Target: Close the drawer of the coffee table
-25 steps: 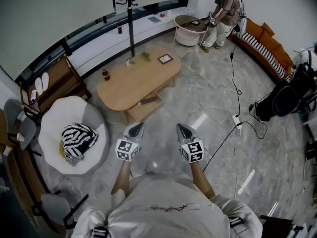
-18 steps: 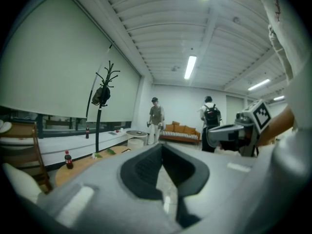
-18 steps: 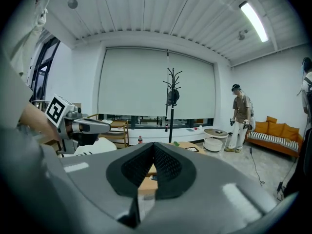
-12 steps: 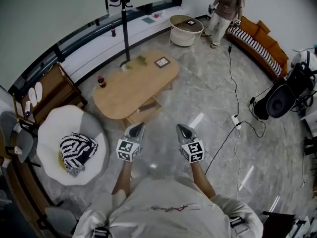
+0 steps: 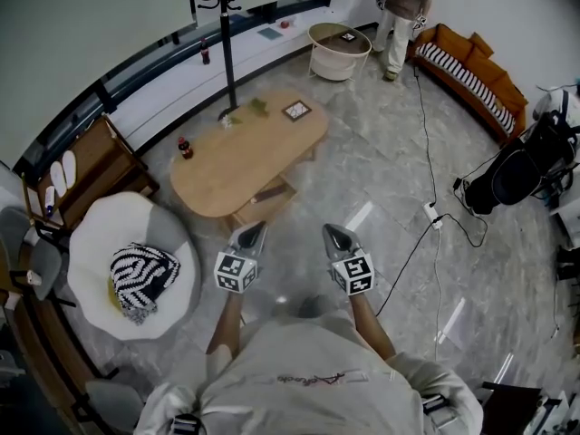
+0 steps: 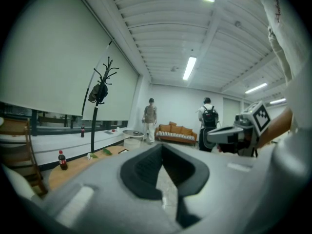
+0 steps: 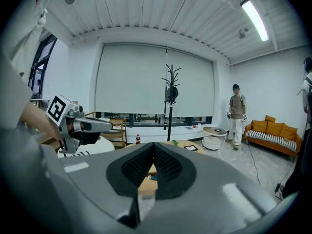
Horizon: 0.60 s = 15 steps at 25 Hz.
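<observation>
Ahead, oval wooden coffee table (image 5: 246, 157).

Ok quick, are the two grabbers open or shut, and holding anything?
Left gripper: shut, empty.
Right gripper: shut, empty.

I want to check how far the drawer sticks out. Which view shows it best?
The head view: from above, the drawer juts from under the coffee table. The right gripper view shows only a sliver of table; the left gripper view, just its top.
</observation>
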Tool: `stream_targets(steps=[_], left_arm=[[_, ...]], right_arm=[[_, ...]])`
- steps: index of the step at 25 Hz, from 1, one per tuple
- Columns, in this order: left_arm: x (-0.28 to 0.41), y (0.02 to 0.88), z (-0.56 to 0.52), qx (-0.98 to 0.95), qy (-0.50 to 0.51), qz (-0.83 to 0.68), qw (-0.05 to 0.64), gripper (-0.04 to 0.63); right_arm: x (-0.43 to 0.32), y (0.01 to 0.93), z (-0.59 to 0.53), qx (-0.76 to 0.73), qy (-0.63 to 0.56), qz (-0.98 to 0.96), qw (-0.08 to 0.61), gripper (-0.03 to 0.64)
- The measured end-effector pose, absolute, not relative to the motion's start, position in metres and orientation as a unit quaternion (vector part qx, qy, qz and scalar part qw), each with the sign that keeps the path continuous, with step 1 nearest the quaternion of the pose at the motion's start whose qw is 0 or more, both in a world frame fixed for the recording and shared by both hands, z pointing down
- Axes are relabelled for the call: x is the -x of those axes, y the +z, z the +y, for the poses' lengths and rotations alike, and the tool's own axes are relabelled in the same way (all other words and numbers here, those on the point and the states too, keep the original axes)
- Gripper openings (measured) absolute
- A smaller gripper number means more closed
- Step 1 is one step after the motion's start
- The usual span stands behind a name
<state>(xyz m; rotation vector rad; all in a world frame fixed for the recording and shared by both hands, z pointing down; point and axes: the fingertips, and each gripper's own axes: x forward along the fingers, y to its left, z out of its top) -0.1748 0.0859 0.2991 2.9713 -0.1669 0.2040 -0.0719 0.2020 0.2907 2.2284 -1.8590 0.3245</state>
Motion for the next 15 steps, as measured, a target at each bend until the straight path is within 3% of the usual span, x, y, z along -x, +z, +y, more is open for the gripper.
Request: stream_targets(steps=[15], left_arm=[[0.132,0.302,0.086,-0.994,0.084,-0.051,0.058,0.000]], right_arm=[[0.032,0.306,0.197,-0.761,0.119,-0.633,0.074,0.005]])
